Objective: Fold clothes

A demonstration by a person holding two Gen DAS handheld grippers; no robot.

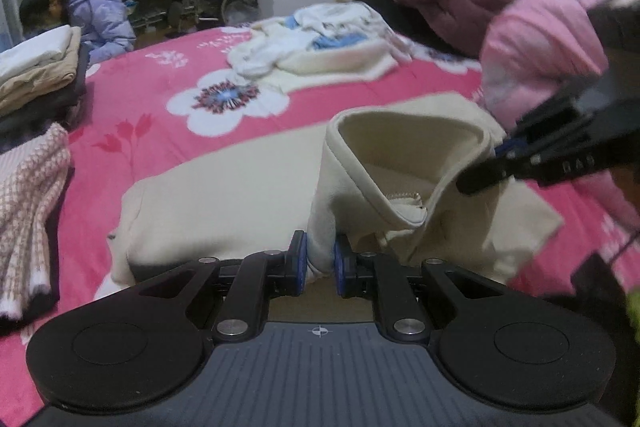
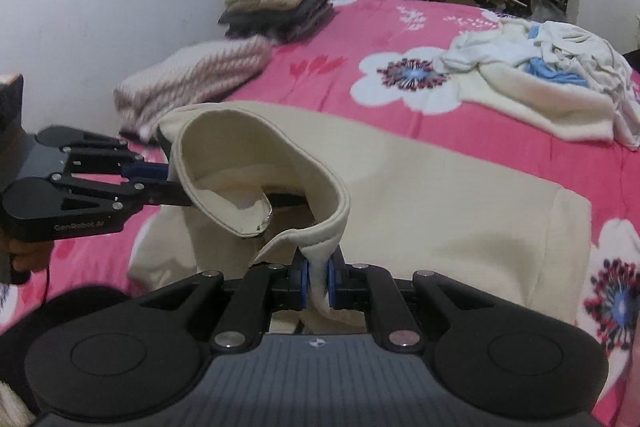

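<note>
cream garment [image 1: 248, 187] on pink bedspread [image 1: 160, 99], its collar pinched by left gripper [image 1: 320, 263] and right gripper [image 2: 318, 277]

The left claw [image 1: 320, 263] is matte black, with two round discs on a ribbed grey housing that bears a small crosshair mark. Black linkage arms carry silver screw heads, and the fingertips [image 1: 299, 259] wear blue pads. The right claw [image 2: 318, 281] has the same build. Seen side-on, the left body shows pale "GenRobot.AI" lettering. A pink puffy sleeve [image 1: 536, 55] shows behind the right one.
</note>
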